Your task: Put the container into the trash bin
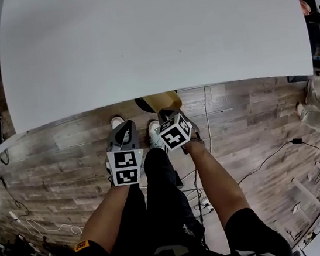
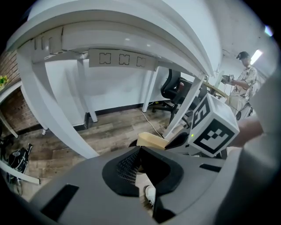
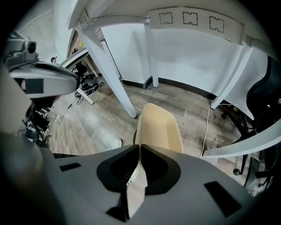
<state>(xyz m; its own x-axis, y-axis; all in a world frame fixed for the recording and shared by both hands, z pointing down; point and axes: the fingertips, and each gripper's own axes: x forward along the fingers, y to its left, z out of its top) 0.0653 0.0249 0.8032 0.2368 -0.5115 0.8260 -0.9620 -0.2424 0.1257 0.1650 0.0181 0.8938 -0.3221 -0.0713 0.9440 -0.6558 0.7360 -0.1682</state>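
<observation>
Nearest, the grey right gripper [image 3: 139,148] is clamped on the rim of a pale tan, round-ended shallow container [image 3: 159,127] held over the wood-plank floor [image 3: 92,123] under the white table's [image 1: 147,37] edge, while the grey left gripper [image 2: 140,149] beside it has its jaws together, empty.

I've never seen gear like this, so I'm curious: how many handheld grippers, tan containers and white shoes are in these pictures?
Grippers: 2 (left gripper, right gripper)
Tan container: 1
White shoes: 2
Total: 5
</observation>
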